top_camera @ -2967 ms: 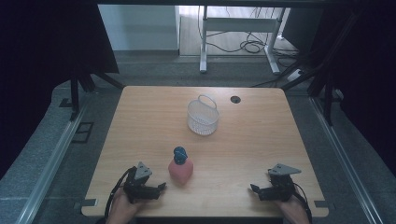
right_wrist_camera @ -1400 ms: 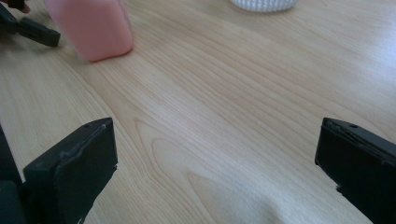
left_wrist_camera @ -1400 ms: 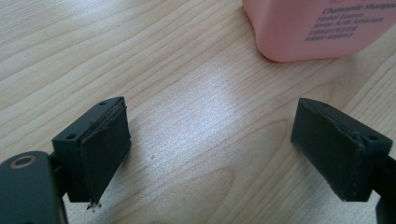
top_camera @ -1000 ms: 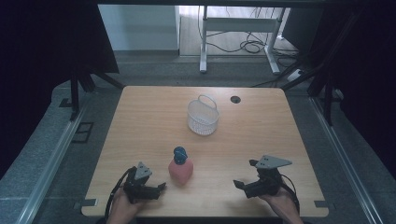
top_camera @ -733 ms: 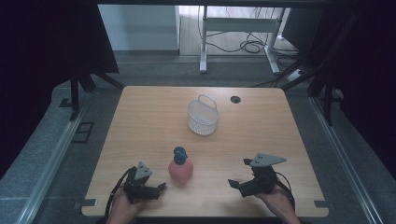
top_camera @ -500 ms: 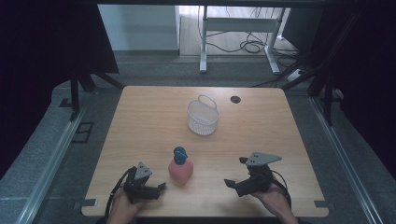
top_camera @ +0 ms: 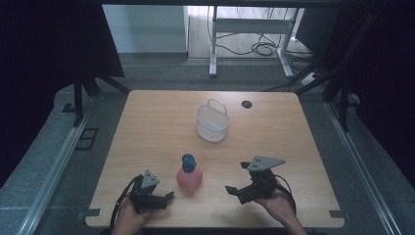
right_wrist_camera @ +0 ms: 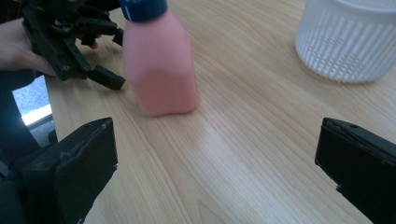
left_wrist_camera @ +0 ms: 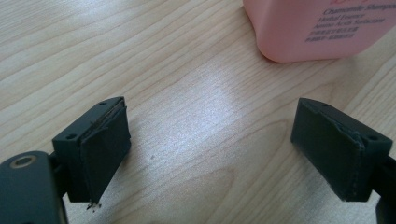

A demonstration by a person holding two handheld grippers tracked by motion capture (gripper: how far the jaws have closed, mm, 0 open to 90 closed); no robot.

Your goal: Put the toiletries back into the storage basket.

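1. Reaching for the pink bottle (top_camera: pixel 189 178), the right gripper (top_camera: pixel 234 189) has its jaws spread wide.
2. Square both jaws around the bottle's body; it stands upright between the grippers.
3. The left gripper (top_camera: pixel 167 196) rests beside it, also spread.

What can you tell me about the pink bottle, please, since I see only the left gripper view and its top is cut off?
Observer: The bottle stands upright and has a blue cap.
Operator: Thank you. Is the right gripper near it?
Observer: The right gripper is open, pointing at the bottle from the side, not touching it.
Operator: Is anything else on the table?
Observer: A white basket with a handle stands beyond the bottle.
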